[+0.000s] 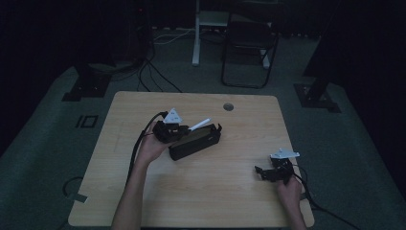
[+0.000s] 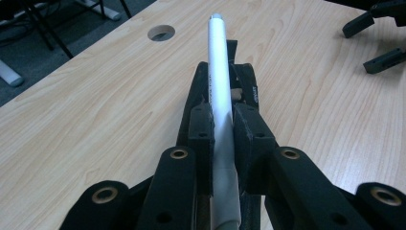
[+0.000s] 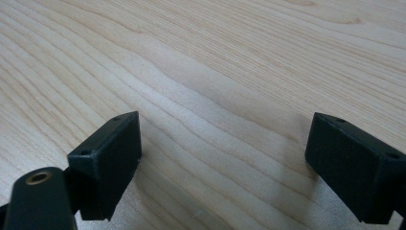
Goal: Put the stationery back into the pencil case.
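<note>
The white tube's [image 2: 221, 96] near end is hidden between the jaws; the black case [image 1: 196, 142] beneath it is mostly covered.

Worktop [image 1: 206, 191]: pale wood grain, a round cable hole [image 1: 228, 106] set near its far edge.
Floor [image 1: 43, 143]: grey carpet, crossed by dark cables.
Background: a black folding chair [image 1: 249, 43] seen beside a white post [image 1: 196, 33].

White pen [image 2: 219, 91] clamped in left tool [image 2: 221, 129], slanting over open black case [image 1: 195, 143] mid-table.
</note>
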